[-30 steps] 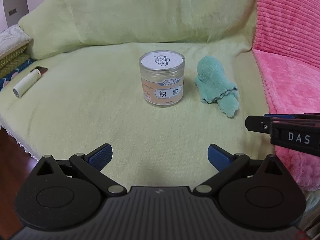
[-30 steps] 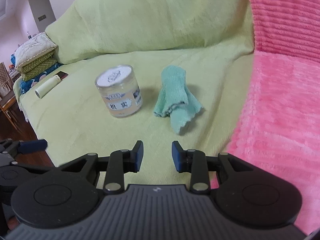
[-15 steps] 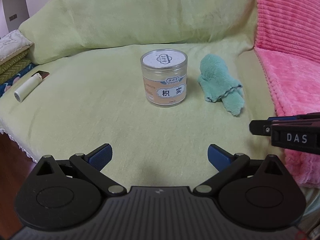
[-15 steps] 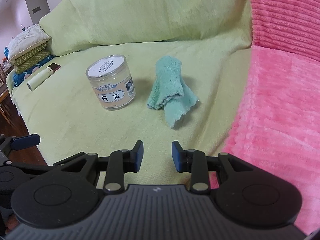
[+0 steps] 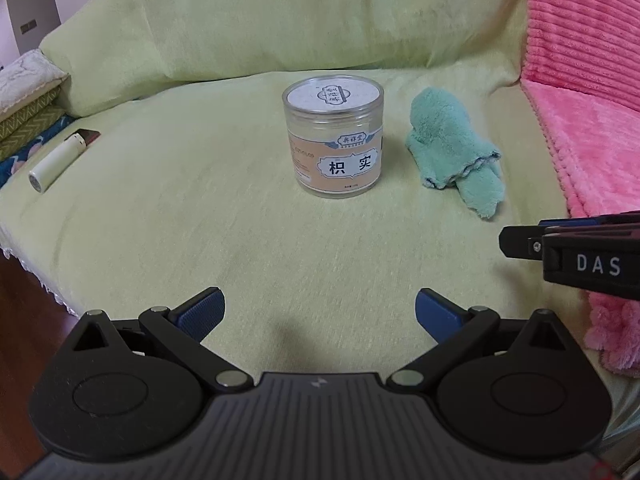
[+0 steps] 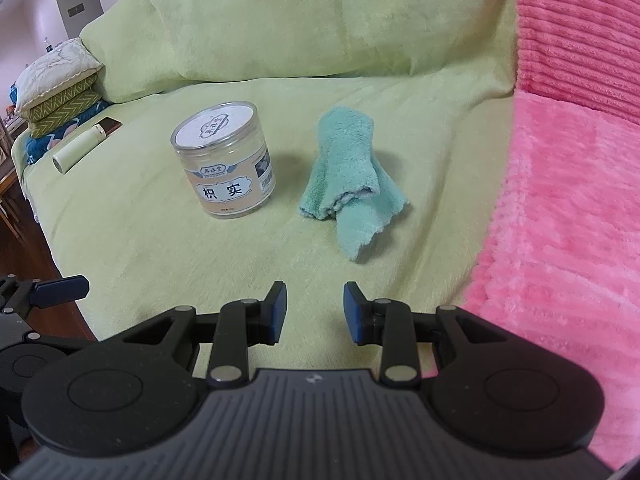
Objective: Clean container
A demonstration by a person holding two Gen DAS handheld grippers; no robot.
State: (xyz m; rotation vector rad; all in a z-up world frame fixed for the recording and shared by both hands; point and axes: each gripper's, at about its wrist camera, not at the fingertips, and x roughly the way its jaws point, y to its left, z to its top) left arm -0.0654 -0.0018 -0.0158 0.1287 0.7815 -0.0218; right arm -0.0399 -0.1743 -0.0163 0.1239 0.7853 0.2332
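Clear cylindrical jar (image 5: 334, 140) upright, fluffy teal cloth (image 5: 456, 152) crumpled beside, left tool (image 5: 320, 308) and right tool (image 6: 314, 312) open, empty.

Clear container (image 5: 335, 136) with white lid and peach label; teal cloth (image 5: 454, 148); light green sofa cover (image 5: 200, 200); ribbed pink blanket (image 6: 568, 184); cream lighter (image 5: 56, 162)

Both views are evenly, softly lit by diffuse daylight; no hard glare is seen. Short soft shadows are cast just right of the jar (image 6: 224, 160) and behind the teal cloth (image 6: 348, 176). A faint shadow patch is thrown on the green sofa cover (image 5: 200, 208) btwn the left gripper (image 5: 320, 308) pads. Strong fisheye bending w/ dark vignetted corners is noted. Centre is sharp; edges are slightly smeared, esp. the pink blanket (image 6: 568, 200).
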